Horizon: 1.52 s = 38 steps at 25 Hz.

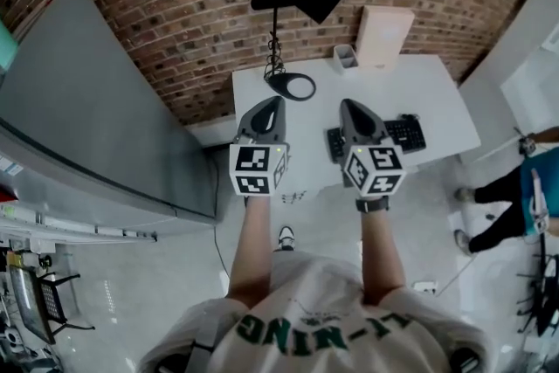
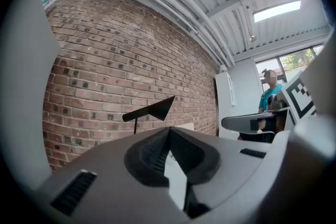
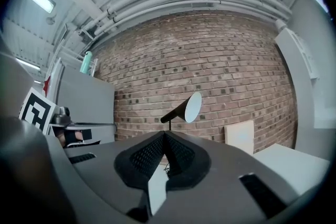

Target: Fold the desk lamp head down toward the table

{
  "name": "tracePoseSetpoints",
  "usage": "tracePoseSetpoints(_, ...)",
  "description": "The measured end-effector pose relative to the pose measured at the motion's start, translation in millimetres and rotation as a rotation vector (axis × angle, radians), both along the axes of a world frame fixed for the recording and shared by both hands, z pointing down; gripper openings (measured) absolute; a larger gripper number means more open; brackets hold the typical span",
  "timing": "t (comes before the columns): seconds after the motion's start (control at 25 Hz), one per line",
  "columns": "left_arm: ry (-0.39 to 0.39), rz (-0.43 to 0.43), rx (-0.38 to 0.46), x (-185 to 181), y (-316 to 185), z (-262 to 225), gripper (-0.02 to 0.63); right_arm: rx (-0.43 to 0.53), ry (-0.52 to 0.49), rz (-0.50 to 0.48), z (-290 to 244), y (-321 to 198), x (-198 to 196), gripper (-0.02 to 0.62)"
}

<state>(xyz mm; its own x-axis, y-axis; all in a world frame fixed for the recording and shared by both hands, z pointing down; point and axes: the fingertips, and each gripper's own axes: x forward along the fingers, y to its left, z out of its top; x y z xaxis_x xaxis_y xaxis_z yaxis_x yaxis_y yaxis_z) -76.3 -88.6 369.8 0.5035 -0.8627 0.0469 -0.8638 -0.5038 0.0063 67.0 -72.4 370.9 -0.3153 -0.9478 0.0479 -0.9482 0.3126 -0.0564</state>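
Lamp head (image 1: 307, 2) raised, beyond claws | left claw (image 1: 277, 102), right claw (image 1: 348, 104) both closed, empty

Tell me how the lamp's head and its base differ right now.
The lamp head is a cone, while the lamp base is a flat oval disc. The head is raised on the thin stem and points sideways along the brick wall, whereas the base lies flat on the white table. Both are black on the outside and are joined by that stem.
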Motion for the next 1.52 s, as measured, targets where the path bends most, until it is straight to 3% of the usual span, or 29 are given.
tracePoseSetpoints(0.32, 0.003, 0.089, -0.029, 1, -73, 11, 0.0, 0.0, -0.016, 0.058, -6, -71, -1, 0.002)
tracePoseSetpoints(0.64, 0.002, 0.116, -0.051, 10, -120, 23, 0.0, 0.017, -0.007, 0.062, -9, -121, 8, 0.002)
tracePoseSetpoints(1.24, -0.031, 0.065, -0.035, 23, -207, -2, 0.0, 0.047, -0.036, -0.065, -33, -226, 11, 0.006)
tracePoseSetpoints(1.36, -0.033, 0.059, -0.044, 27, -215, 1, 0.0, 0.038, -0.027, -0.08, -32, -236, 13, 0.057)
tracePoseSetpoints(1.52, -0.025, 0.049, -0.058, 30, -223, 6, 0.0, 0.023, -0.022, -0.109, -25, -246, 13, 0.078)
